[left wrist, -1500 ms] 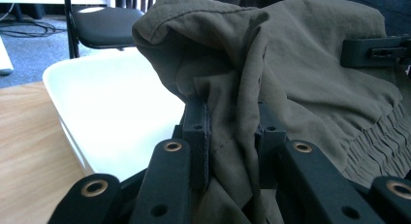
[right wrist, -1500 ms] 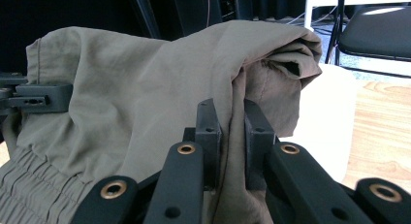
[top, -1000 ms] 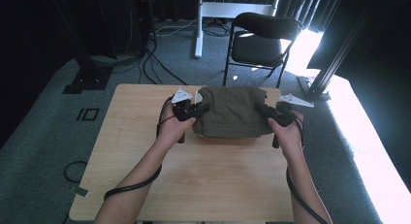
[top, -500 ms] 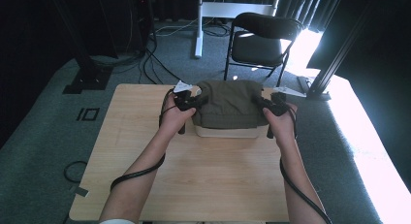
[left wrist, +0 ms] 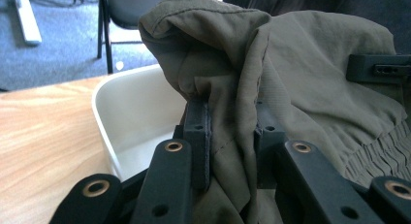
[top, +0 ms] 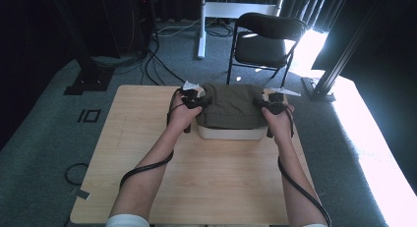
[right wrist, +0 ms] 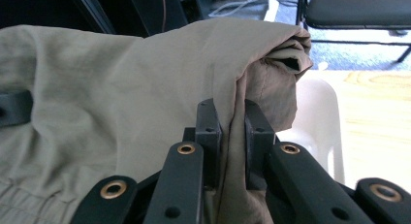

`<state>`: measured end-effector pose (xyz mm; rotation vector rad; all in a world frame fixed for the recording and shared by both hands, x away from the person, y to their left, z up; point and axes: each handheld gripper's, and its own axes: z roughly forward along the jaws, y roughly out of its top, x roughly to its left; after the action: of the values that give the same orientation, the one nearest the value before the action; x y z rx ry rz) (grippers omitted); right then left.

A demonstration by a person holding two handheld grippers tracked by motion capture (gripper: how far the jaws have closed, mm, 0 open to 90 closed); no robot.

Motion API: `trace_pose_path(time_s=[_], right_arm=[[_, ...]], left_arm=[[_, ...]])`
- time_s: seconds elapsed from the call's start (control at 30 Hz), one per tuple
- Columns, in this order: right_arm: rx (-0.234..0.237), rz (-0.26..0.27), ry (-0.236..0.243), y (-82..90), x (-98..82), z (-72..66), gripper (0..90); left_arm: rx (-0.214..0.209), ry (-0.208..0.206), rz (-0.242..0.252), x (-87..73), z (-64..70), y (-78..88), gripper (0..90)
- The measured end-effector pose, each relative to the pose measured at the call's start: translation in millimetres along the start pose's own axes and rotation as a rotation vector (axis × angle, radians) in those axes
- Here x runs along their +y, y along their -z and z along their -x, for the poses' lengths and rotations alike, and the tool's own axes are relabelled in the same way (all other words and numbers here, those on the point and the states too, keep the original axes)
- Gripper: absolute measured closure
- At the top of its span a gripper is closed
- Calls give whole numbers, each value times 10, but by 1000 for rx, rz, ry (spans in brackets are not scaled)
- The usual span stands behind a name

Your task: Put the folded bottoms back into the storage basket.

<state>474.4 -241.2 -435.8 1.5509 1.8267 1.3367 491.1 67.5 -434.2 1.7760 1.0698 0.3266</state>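
Toward the far edge of the table (top: 147, 178), midway between its left and right sides, a white tub (top: 231, 132) stands with an olive-green garment (top: 230, 106) bunched over it, covering its top; only the tub's near wall shows under the cloth in the high view.

Left gripper (top: 196, 100): at the garment's left end, over the tub's left side. In the left gripper view its jaws are pressed together on a fold of the garment (left wrist: 300, 83), a seamed edge running down between the two pads. Cloth rises above the jaws and spreads away to the right. The tub's (left wrist: 131, 117) open inside lies just beyond the jaws, to the left of the pinched fold.

Right gripper (top: 268, 105): at the garment's right end, over the tub's right side. In the right gripper view its jaws are likewise pinching a fold of the garment (right wrist: 121, 88); the cloth spreads left from the jaws, a rolled hem bulges just above and right of them. The tub's rim (right wrist: 315, 112) shows right of the pinch, bare table beyond.

Garment hangs between the two grippers, over the tub.
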Motion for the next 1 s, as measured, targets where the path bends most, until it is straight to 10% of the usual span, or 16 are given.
trace_pose_path(time_s=[1.0], right_arm=[[-72,-159,14,-518,-249,143,804]], left_arm=[[83,30,-178,-199,-159,-442,758]])
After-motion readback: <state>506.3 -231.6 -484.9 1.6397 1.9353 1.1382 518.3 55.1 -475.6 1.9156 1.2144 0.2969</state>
